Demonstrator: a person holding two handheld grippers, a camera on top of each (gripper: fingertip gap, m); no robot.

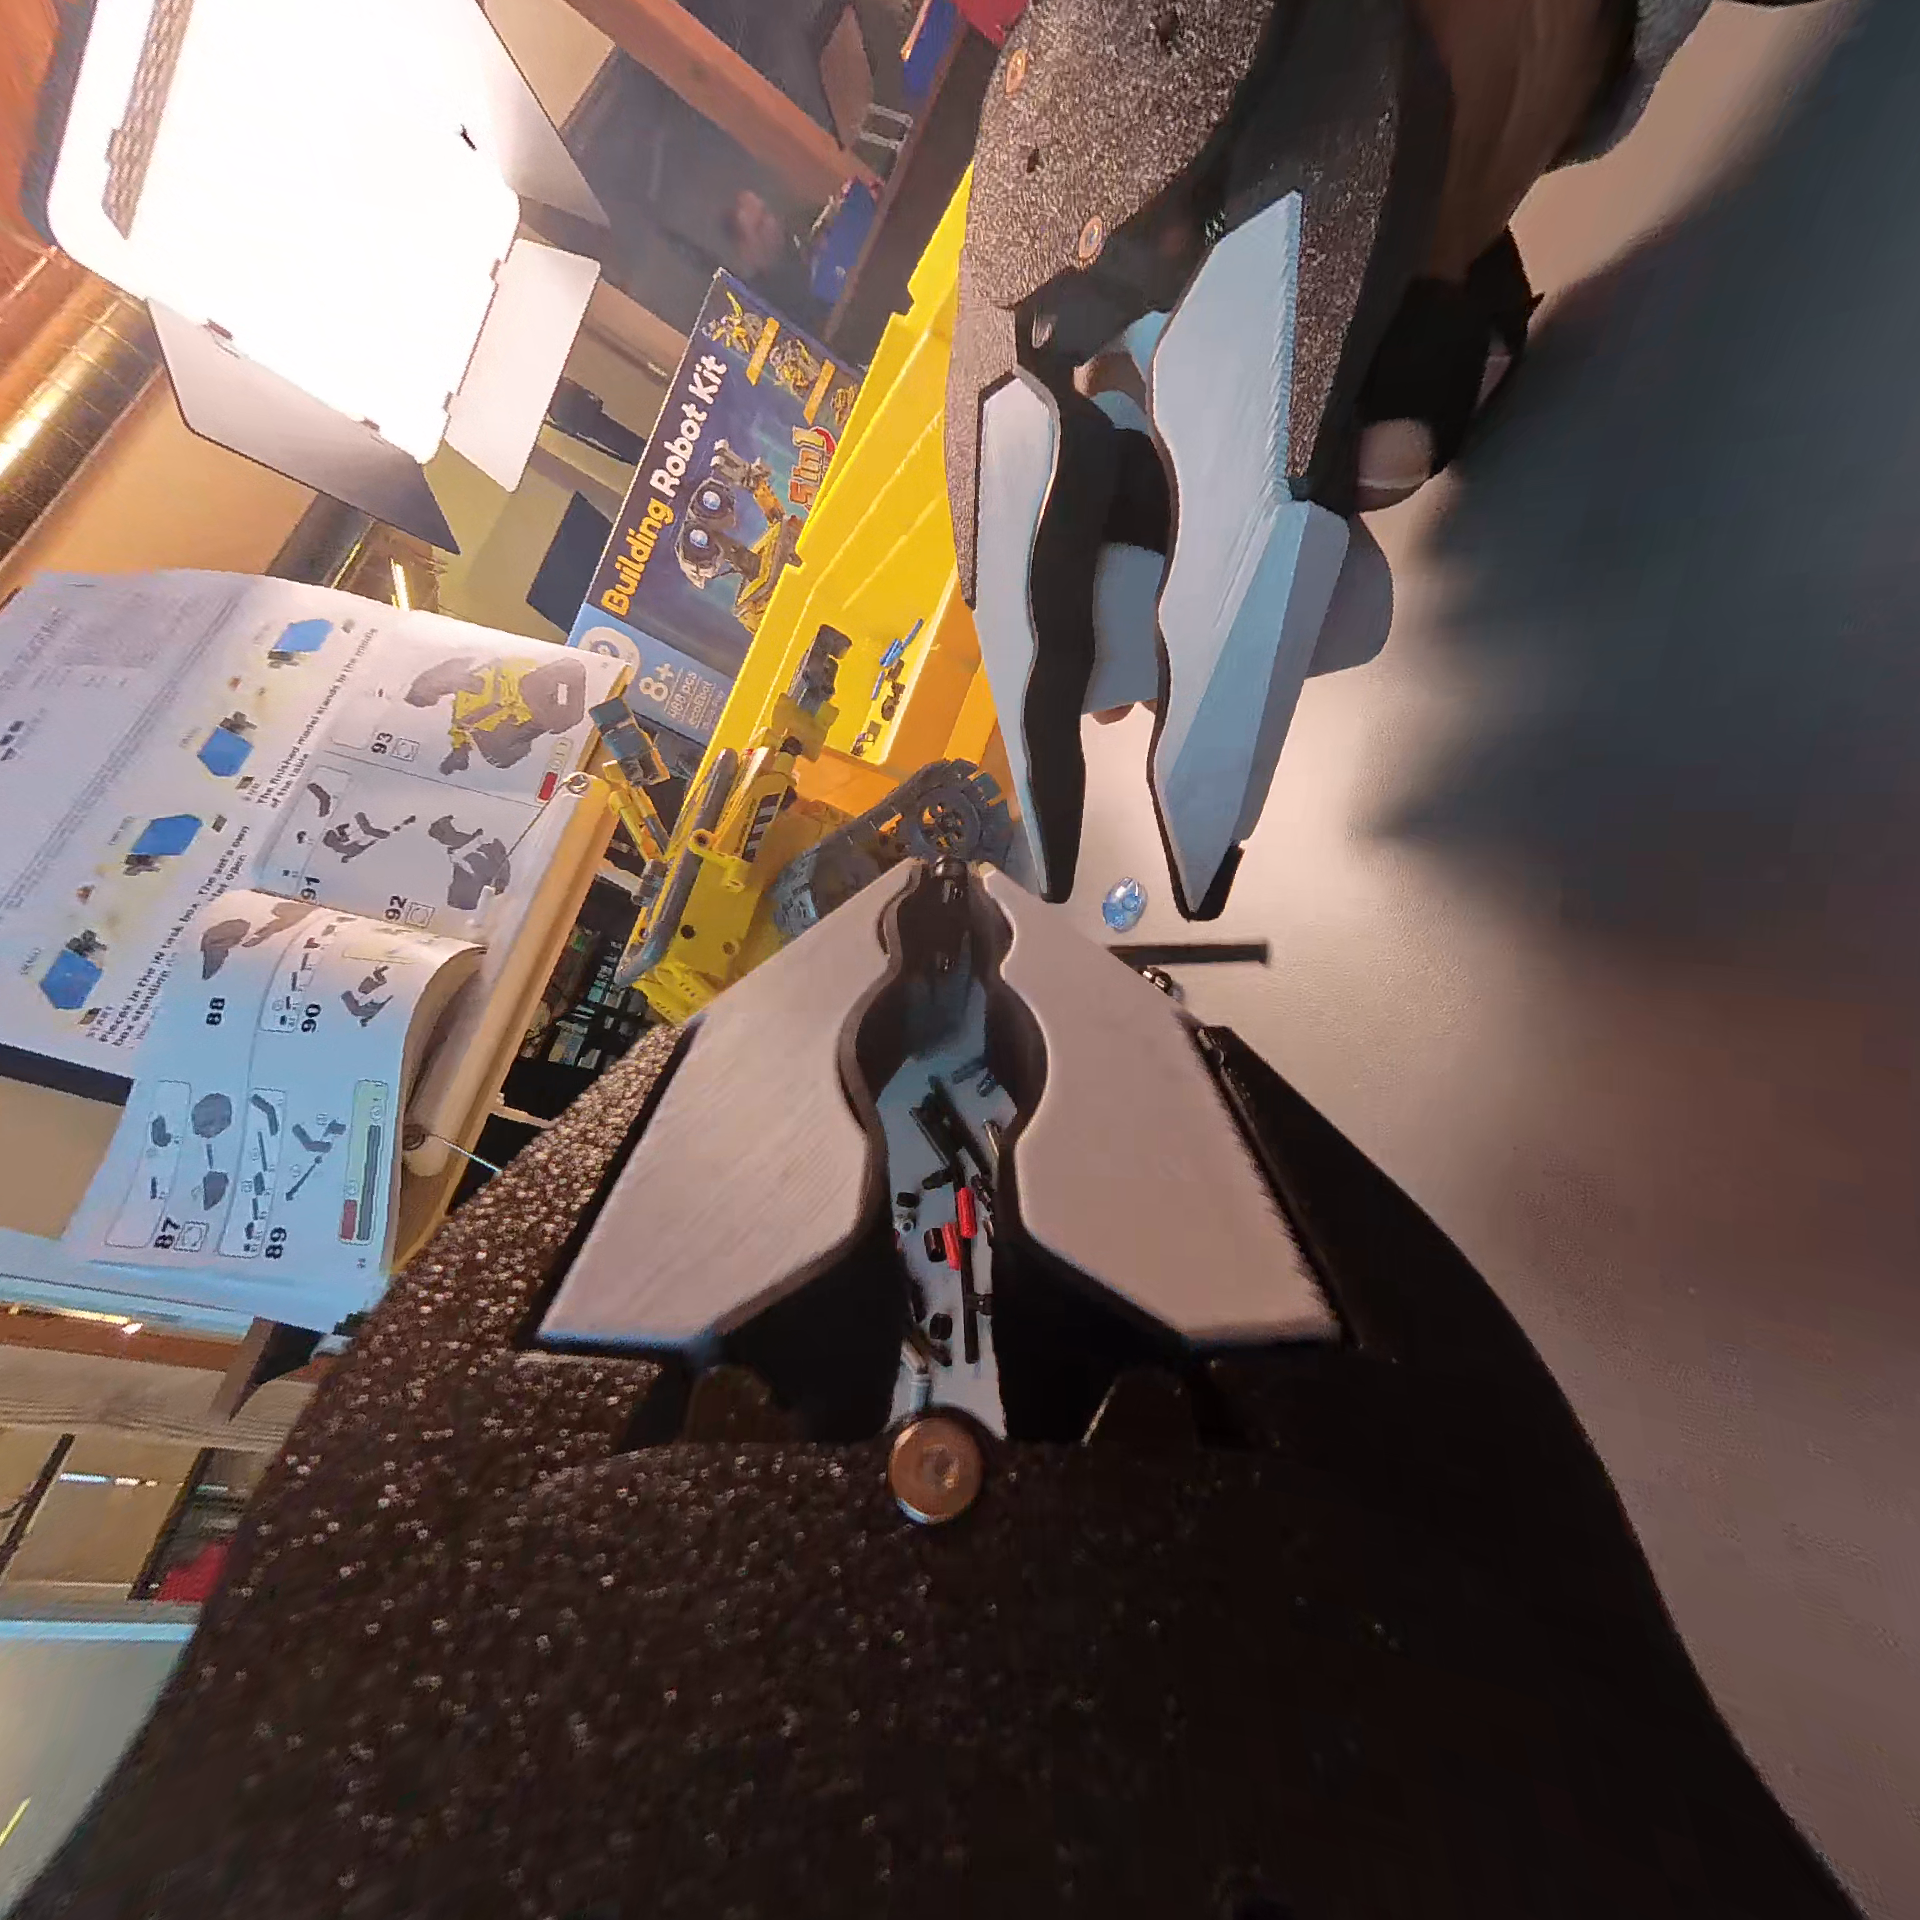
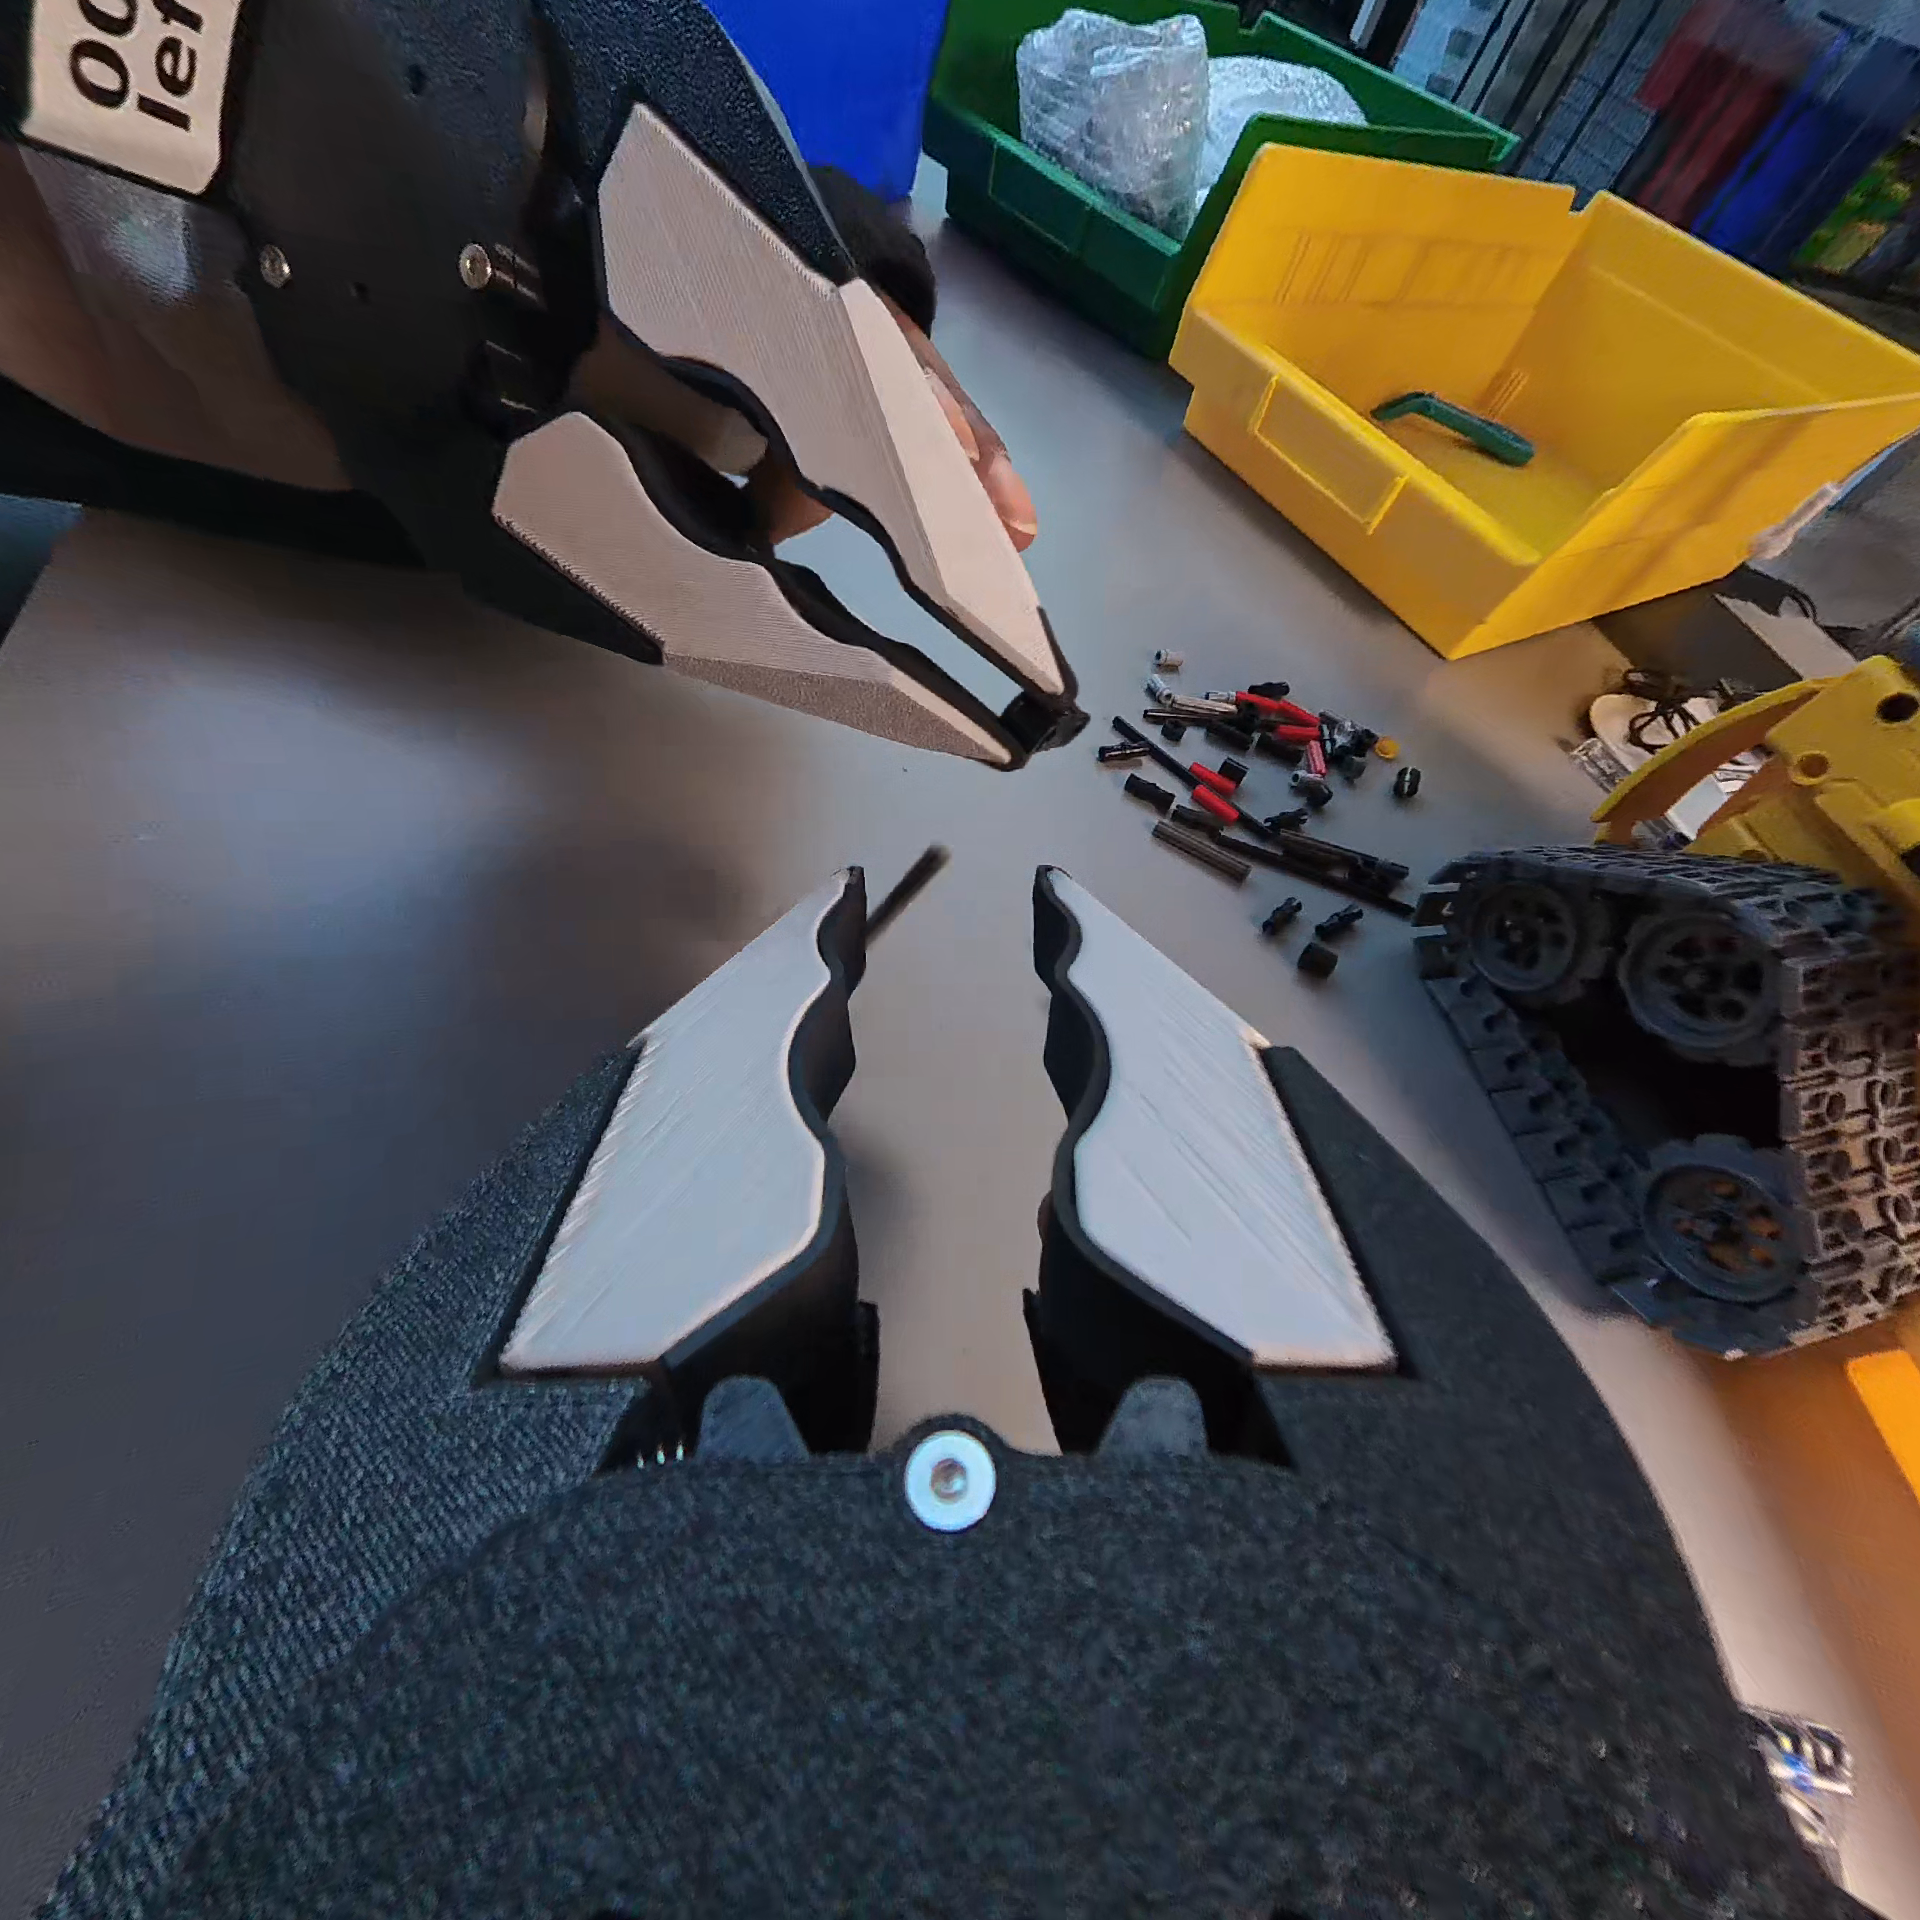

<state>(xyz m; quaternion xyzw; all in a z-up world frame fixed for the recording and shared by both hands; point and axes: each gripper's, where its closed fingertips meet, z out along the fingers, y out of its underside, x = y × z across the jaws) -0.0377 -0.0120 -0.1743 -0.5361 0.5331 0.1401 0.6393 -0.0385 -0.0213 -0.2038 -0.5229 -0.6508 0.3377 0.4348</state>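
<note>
My left gripper (image 1: 948, 868) is shut on a small black connector piece (image 2: 1039, 722) and holds it just above the grey table; this gripper also shows in the right wrist view (image 2: 1023, 732). My right gripper (image 2: 948, 878) is open and empty, tips low over the table, facing the left one (image 1: 1130, 896). A thin black axle (image 2: 904, 894) lies beside its left fingertip. A small clear blue piece (image 1: 1124, 904) shows between its tips in the left wrist view. A pile of small black and red pins (image 2: 1247, 769) lies just beyond the left gripper.
A yellow model with black tracks (image 2: 1662, 1039) stands at the right. Behind it are a yellow bin (image 2: 1351, 488) holding a green piece and a green bin (image 2: 1039, 197) with plastic bags. An open instruction booklet (image 1: 260, 831) and the kit box (image 1: 707, 499) stand behind the table. Left and right tips are no more than a few centimetres apart.
</note>
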